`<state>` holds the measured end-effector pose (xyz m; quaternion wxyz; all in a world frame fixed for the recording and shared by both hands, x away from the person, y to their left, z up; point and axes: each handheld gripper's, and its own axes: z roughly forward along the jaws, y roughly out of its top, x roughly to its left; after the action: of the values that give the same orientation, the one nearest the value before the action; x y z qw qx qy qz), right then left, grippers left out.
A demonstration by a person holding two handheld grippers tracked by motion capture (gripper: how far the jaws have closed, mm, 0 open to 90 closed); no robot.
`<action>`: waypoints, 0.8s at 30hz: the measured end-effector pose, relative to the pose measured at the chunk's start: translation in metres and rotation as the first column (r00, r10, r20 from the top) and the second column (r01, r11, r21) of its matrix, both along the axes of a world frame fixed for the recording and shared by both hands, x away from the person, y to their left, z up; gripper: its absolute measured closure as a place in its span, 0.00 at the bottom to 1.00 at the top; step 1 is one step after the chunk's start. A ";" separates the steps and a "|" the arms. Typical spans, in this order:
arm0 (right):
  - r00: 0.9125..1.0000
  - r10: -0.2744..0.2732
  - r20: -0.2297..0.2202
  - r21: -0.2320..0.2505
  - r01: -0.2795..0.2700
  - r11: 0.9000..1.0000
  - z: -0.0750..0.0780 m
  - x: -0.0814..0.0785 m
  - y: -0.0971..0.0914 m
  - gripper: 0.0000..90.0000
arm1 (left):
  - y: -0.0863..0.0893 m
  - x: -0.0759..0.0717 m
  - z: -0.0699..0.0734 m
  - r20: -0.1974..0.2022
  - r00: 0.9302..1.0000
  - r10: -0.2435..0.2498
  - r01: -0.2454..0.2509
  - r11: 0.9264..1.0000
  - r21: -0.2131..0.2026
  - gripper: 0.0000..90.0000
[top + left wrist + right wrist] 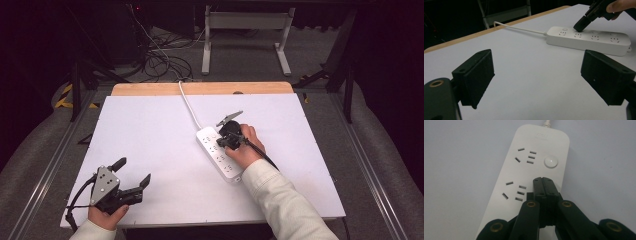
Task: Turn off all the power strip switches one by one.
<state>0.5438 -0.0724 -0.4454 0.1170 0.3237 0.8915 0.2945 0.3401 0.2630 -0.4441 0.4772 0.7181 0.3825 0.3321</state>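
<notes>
Left gripper (pixel 134 176) parked near table (pixel 150 130) edge, jaws wide, empty, well apart from the work. Mid-table, white power strip (pixel 218 152) lying diagonally, cord (pixel 189 106) trailing away. Right gripper (pixel 543 180) pressed fully closed, tip hovering just short of round switch (pixel 551 161). Risks: tip landing on casing beside the button; strip skidding under an off-centre push, since 0 hands steady it.

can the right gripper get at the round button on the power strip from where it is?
Probably yes. The right gripper, jaws shut, sits over the power strip just short of the round button, with nothing between them. Whether it touches the strip is unclear.
</notes>
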 end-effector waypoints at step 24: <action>0.995 0.035 0.097 0.109 -0.046 0.993 0.028 -0.002 0.003 1.00 | 0.001 0.001 0.000 -0.001 1.000 -0.003 0.003 1.000 0.001 0.14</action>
<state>0.5423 -0.0694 -0.4178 0.1351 0.2973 0.8735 0.3611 0.3410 0.2641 -0.4440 0.4770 0.7192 0.3816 0.3311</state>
